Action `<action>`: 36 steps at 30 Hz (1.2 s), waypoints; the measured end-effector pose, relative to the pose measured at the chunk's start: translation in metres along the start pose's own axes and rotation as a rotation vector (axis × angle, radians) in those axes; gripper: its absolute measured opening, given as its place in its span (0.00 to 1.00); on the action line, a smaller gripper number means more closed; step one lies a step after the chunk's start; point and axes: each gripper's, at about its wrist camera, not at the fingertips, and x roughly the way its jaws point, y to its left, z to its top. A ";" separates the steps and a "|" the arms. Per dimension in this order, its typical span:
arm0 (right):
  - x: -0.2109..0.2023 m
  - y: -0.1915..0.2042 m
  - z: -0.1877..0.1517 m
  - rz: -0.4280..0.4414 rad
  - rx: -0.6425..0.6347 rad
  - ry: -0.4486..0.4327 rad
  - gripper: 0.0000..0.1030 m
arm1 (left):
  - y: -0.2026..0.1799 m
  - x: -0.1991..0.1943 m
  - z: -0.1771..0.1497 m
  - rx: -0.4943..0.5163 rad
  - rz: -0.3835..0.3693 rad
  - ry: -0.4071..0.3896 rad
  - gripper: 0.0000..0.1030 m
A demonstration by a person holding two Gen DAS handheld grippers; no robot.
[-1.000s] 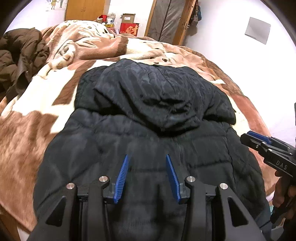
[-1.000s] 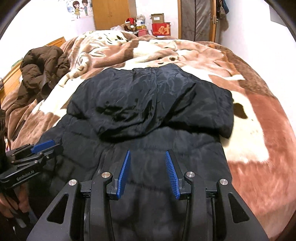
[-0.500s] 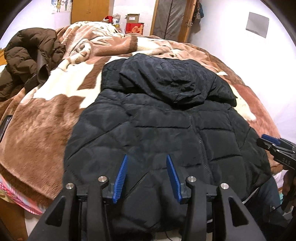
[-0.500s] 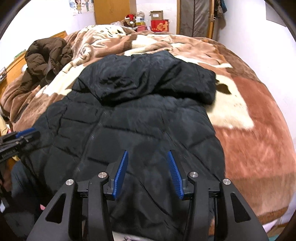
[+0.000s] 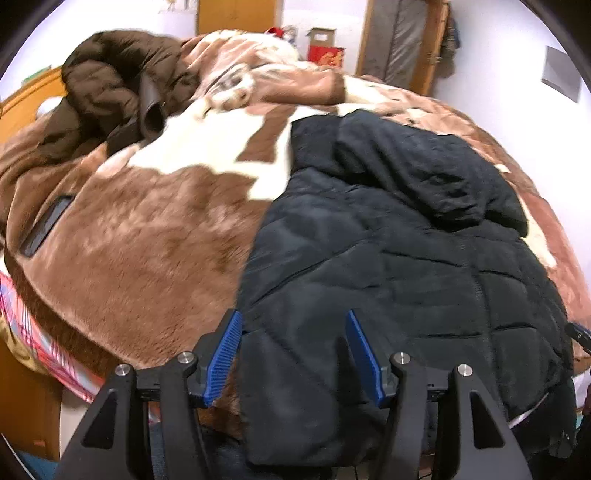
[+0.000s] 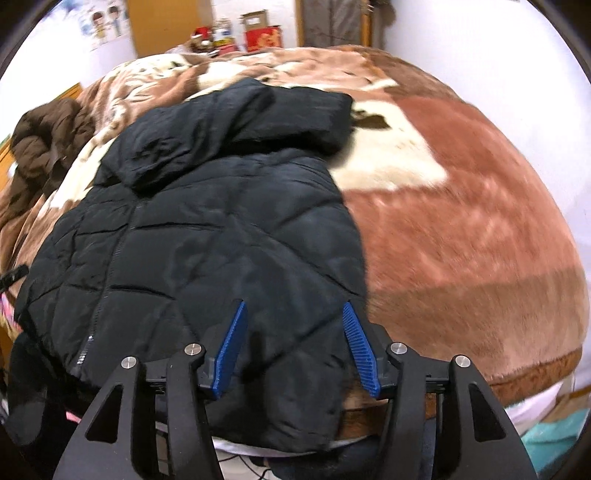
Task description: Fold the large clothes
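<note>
A large black quilted hooded jacket [image 5: 399, 258] lies flat, front up, on the bed, hood folded down over its chest; its hem hangs over the near bed edge. It also fills the right wrist view [image 6: 207, 236]. My left gripper [image 5: 293, 354] is open and empty, straddling the jacket's left hem corner. My right gripper [image 6: 295, 347] is open and empty, over the jacket's right hem corner. The right gripper's tip shows at the right edge of the left wrist view [image 5: 580, 332].
A brown-and-white plush blanket [image 5: 147, 229] covers the bed [image 6: 461, 240]. A brown puffer coat [image 5: 110, 85] is heaped at the far left. A dark flat object [image 5: 46, 225] lies on the blanket's left. Boxes [image 6: 258, 33] and a wardrobe stand behind.
Both grippers have pulled back toward the near bed edge and spread apart, left to the jacket's left hem corner, right to its right corner. Jaws have stayed open.
</note>
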 end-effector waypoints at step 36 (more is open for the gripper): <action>-0.076 -0.027 0.007 0.315 0.138 -0.029 0.13 | -0.002 -0.070 0.026 -0.068 -0.245 -0.075 0.18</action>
